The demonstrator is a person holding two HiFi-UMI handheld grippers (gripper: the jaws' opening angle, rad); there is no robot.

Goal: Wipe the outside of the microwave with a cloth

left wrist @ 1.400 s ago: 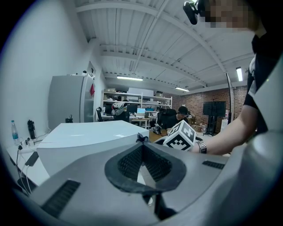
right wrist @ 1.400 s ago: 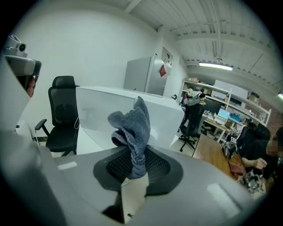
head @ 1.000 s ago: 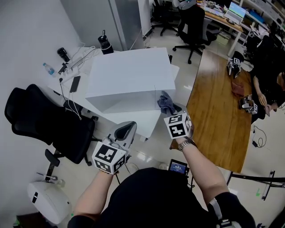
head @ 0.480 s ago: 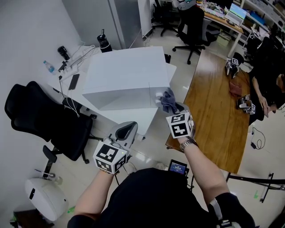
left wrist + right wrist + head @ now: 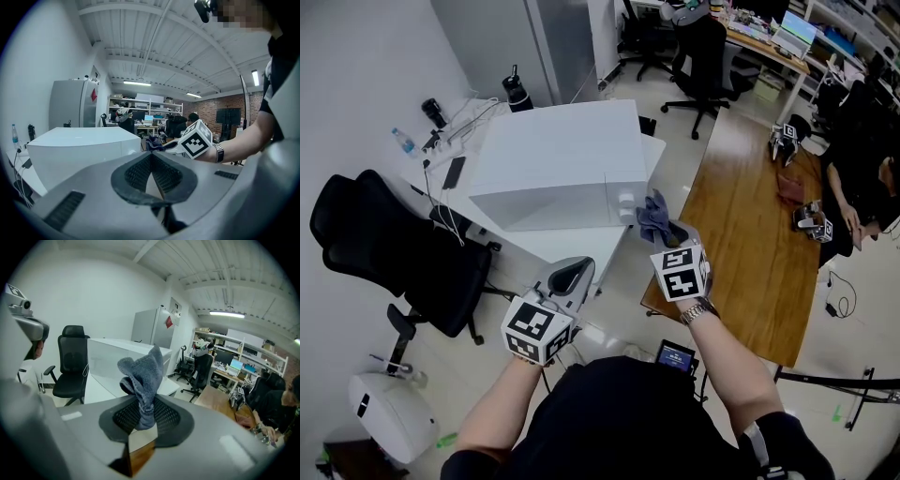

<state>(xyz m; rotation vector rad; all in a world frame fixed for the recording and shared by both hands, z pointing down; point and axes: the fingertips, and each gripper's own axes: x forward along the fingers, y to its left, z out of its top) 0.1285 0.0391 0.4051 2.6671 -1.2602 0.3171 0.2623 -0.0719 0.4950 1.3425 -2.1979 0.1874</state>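
The white microwave (image 5: 555, 155) stands on a white table (image 5: 577, 246), and it also shows in the left gripper view (image 5: 79, 149) and the right gripper view (image 5: 119, 355). A crumpled grey-blue cloth (image 5: 652, 216) sticks up from my right gripper (image 5: 664, 231), which is shut on it right beside the microwave's front right corner. Whether the cloth touches the microwave is unclear. In the right gripper view the cloth (image 5: 142, 378) rises between the pads. My left gripper (image 5: 570, 275) hangs lower, in front of the table, shut and empty (image 5: 151, 169).
A black office chair (image 5: 389, 251) stands left of the table. Cables, a phone (image 5: 457, 175), a bottle (image 5: 403, 144) and a black flask (image 5: 517, 92) lie behind the microwave. A long wooden table (image 5: 755, 234) runs along the right, with spare grippers (image 5: 786, 141) and a seated person (image 5: 867, 159).
Both grippers have drifted slightly to the right. The right one, still holding the cloth, has stayed by the microwave's front right corner. The left jaws remain shut.
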